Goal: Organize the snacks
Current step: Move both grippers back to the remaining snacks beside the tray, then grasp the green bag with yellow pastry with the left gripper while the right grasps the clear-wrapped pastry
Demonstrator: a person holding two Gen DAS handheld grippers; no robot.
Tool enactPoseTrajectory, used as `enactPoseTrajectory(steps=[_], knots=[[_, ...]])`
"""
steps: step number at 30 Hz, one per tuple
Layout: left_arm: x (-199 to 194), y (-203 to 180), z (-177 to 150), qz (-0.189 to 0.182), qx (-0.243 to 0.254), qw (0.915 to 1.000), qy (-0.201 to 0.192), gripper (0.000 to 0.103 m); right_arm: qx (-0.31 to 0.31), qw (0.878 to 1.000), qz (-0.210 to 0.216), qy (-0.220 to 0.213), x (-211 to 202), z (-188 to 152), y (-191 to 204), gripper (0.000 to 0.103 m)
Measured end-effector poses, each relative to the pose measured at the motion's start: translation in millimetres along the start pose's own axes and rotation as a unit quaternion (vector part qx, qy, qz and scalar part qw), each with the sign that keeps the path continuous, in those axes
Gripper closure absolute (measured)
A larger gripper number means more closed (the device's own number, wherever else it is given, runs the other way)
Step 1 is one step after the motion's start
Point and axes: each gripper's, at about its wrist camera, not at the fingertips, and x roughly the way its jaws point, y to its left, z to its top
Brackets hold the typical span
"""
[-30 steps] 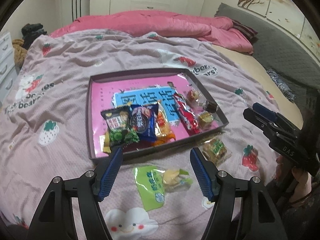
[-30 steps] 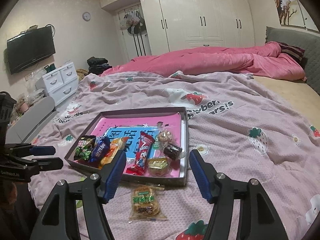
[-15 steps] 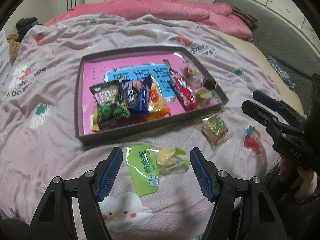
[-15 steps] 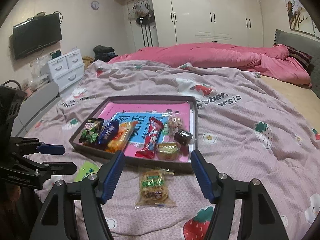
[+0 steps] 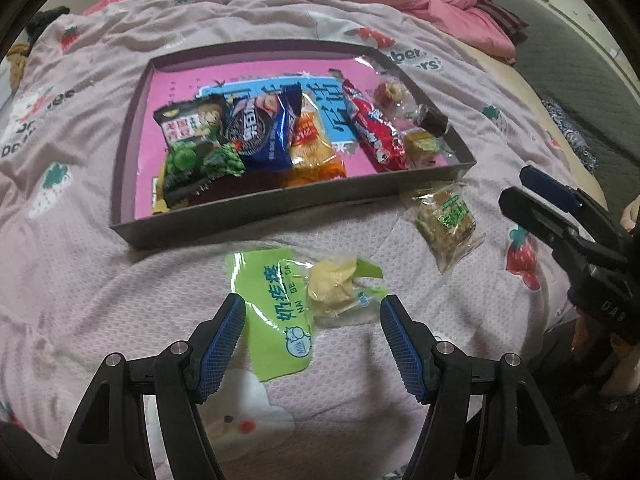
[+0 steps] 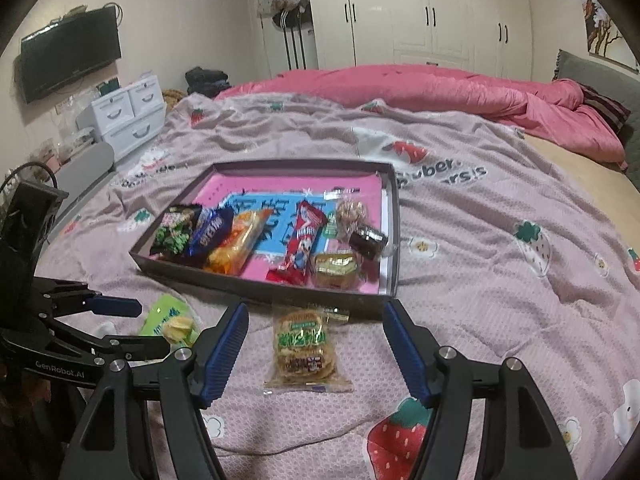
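Fingers spread on both: left gripper [image 5: 312, 322] brackets green packet [image 5: 276, 304], right gripper [image 6: 316, 342] brackets cookie pack [image 6: 304, 346], w/ tray [image 6: 256, 286] just ahead, prob. lining up grabs.

Tray [image 5: 124, 184] on bed [image 6: 500, 208], snack packets [image 5: 248, 132] inside. Milk-candy packet [image 5: 280, 300] at tray's 6 o'clock, cracker packet [image 5: 448, 220] at its 4 o'clock, both on bed outside tray, apart.

Bare tray floor [image 5: 180, 76] behind snacks [image 5: 256, 132]
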Motion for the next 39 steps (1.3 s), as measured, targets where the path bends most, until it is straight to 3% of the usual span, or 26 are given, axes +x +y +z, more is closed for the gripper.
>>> enactPoseTrajectory(steps=[20,36,39], knots=[[27.4,-3.3,4.3,0.006,0.002,1.0,0.003,0.029,-0.036,0.996,-0.011,0.081,44.3,-15.0,13.6,0.034],[31.5,-8.0,5.6,0.004,0.012,0.9999,-0.004,0.029,-0.057,0.993,-0.016,0.1,68.1,-18.3,19.9,0.034],[31.6,-8.8,5.3,0.001,0.01,0.9999,-0.004,0.03,-0.06,0.993,-0.01,0.098,69.8,-18.0,21.7,0.042]])
